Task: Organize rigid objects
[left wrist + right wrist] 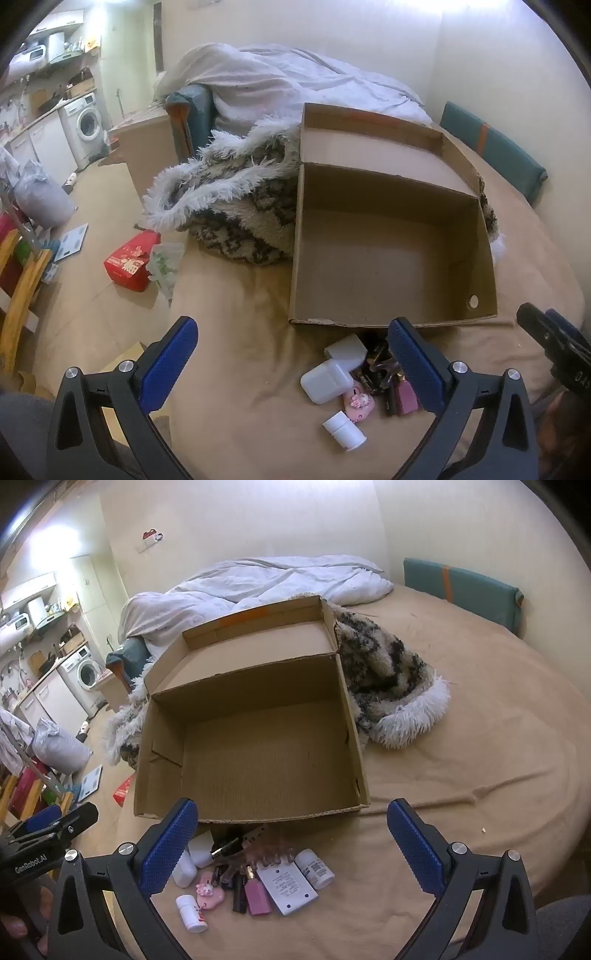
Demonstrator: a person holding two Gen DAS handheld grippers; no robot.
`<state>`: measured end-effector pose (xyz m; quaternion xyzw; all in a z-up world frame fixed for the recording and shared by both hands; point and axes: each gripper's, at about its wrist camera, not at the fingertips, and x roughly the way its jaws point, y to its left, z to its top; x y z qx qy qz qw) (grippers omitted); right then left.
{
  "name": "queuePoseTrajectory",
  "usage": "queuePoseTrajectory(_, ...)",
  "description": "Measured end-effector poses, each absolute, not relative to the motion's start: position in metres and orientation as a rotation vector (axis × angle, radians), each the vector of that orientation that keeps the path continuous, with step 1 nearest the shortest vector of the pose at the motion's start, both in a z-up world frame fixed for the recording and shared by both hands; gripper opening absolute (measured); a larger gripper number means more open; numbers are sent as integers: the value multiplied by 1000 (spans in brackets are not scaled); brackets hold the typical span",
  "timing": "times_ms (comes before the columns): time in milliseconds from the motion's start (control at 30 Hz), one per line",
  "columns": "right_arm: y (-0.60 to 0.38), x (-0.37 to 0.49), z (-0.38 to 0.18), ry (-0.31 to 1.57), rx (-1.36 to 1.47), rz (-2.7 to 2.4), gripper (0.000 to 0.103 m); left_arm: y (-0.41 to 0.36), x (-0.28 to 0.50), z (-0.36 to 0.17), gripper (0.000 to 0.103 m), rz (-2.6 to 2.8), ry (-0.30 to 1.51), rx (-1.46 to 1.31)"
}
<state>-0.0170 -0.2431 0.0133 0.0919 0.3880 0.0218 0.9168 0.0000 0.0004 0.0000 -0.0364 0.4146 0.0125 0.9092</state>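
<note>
An empty open cardboard box sits on the tan bed. Just in front of it lies a heap of small rigid items: white bottles, a small white vial, a pink charm, a pink perfume bottle, a white flat pack and dark tubes. My left gripper hovers open left of the heap, its right finger covering part of it. My right gripper is open above the heap's right side. Neither holds anything.
A shaggy patterned blanket lies against the box, with a white duvet behind. Teal cushions line the wall. A red bag lies on the floor at left, and a washing machine stands far off.
</note>
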Motion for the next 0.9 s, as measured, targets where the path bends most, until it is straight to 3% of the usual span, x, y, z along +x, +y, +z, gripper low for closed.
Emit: queuePoseTrajectory(900,-240,-17,10,807,178,42,103,3,4,-4,103,42,891,-90)
